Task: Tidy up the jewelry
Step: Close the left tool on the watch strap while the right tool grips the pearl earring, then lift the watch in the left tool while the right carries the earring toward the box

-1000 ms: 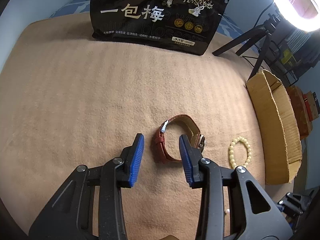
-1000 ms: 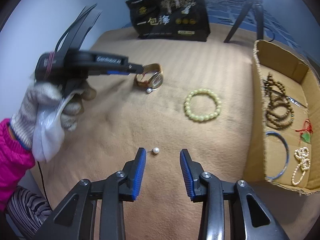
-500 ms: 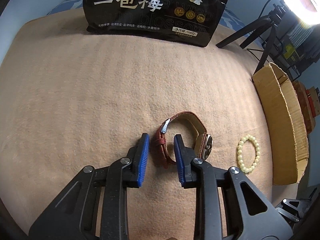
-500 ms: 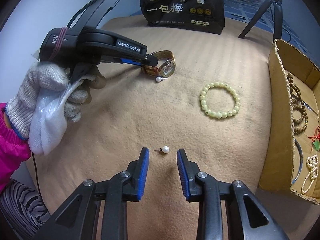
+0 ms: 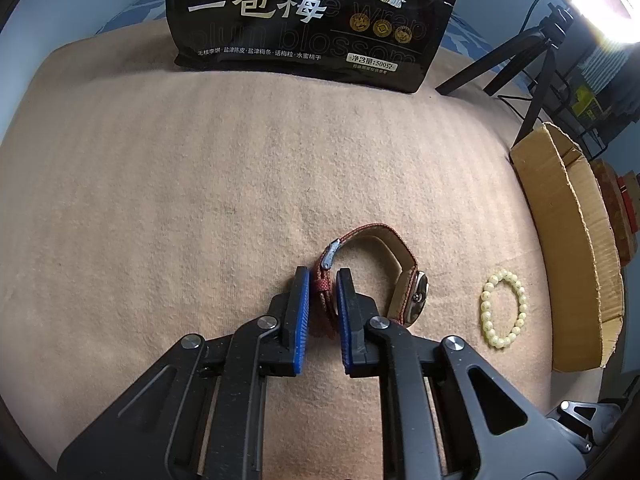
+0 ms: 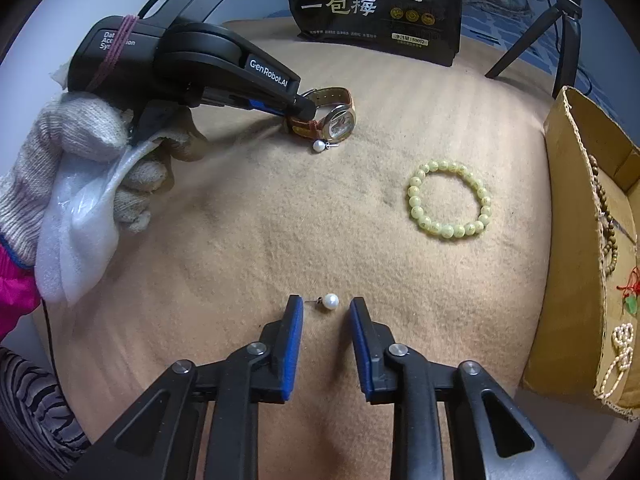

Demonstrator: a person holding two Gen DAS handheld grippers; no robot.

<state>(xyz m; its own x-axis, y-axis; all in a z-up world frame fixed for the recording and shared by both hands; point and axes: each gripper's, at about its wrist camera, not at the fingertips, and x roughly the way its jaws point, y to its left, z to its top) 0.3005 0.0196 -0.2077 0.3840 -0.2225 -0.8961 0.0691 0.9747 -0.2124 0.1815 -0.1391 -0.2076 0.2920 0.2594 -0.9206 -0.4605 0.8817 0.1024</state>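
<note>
A watch with a red-brown strap (image 5: 384, 276) lies on the tan blanket. My left gripper (image 5: 322, 280) is shut on its strap near the buckle; the right wrist view shows the same gripper (image 6: 304, 108) at the watch (image 6: 334, 114). A pearl earring (image 6: 330, 301) lies between the tips of my right gripper (image 6: 326, 306), which is open around it. A second pearl earring (image 6: 320, 145) lies just in front of the watch. A pale yellow bead bracelet (image 6: 448, 200) lies to the right, also in the left wrist view (image 5: 504, 308).
A cardboard box (image 6: 576, 240) at the right edge holds wooden bead strands, a pearl string and a red cord piece. A black snack bag (image 5: 312, 16) stands at the back. A tripod (image 6: 560, 28) stands behind the blanket at the right.
My left gripper has closed onto the watch strap. My right gripper has moved forward to the pearl earring and narrowed around it.
</note>
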